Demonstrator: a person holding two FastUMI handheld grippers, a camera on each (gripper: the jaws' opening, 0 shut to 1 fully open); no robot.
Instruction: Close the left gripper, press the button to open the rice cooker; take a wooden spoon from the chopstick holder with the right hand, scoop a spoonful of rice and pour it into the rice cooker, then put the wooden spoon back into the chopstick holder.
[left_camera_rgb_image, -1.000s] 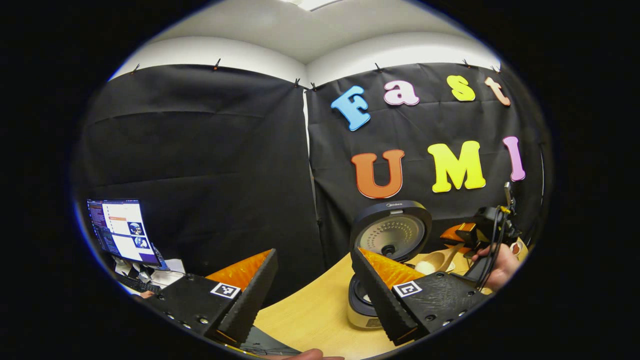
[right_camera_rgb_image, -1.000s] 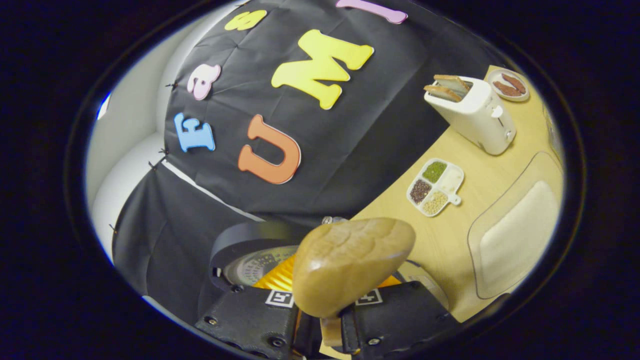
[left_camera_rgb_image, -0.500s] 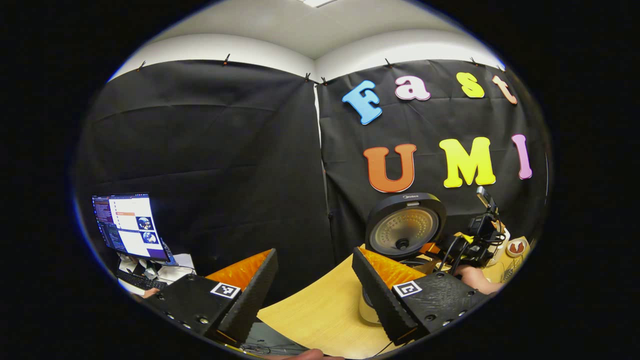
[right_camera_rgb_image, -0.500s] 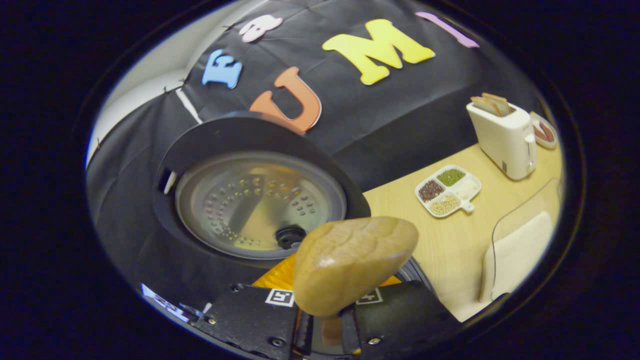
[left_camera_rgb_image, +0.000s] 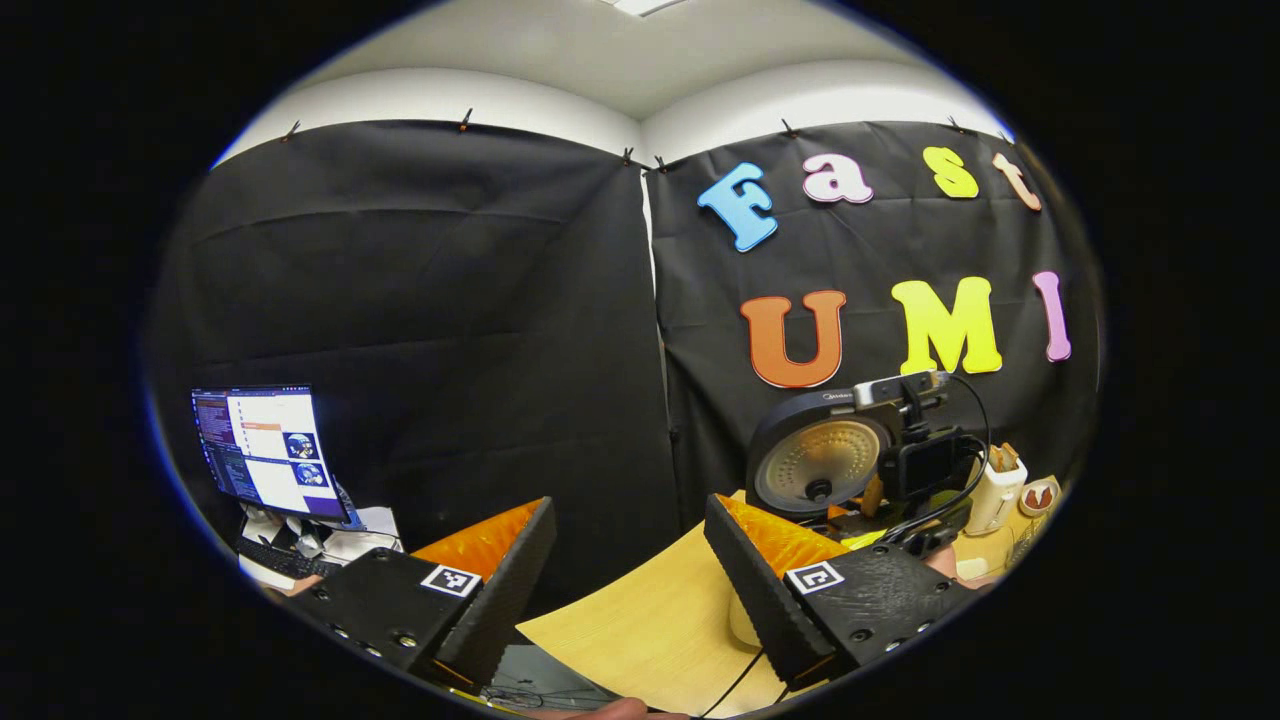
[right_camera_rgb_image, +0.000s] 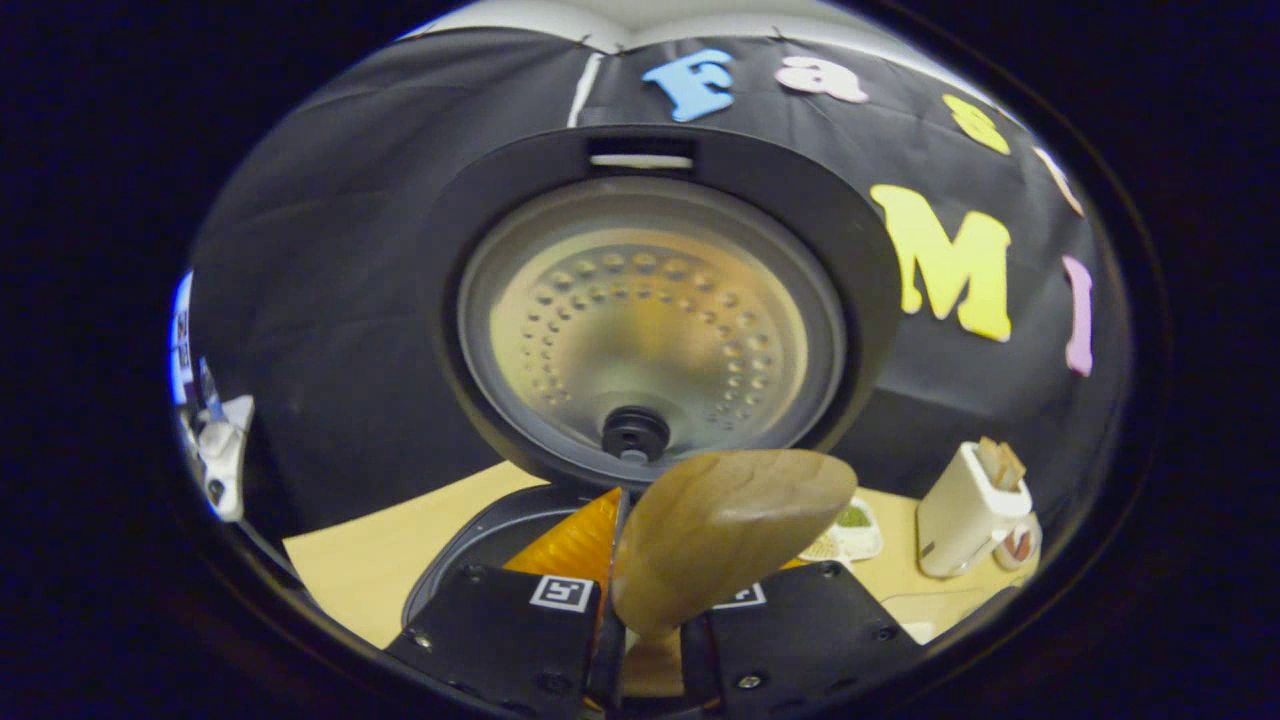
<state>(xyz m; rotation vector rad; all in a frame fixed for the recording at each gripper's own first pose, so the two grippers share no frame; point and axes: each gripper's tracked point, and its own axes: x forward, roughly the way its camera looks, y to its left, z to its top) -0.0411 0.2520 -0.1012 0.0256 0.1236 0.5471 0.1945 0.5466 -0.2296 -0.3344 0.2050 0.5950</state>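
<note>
In your right gripper view, the wooden spoon (right_camera_rgb_image: 730, 525) hides most of the compartment tray (right_camera_rgb_image: 848, 530) behind it, and its handle disappears between the fingers. The rice cooker (right_camera_rgb_image: 650, 300) pot is mostly covered by your gripper, so you cannot tell what is inside. In your left gripper view, the right gripper (left_camera_rgb_image: 915, 455) blocks part of the cooker's lid, and the toaster (left_camera_rgb_image: 990, 490) is too small for detail.
</note>
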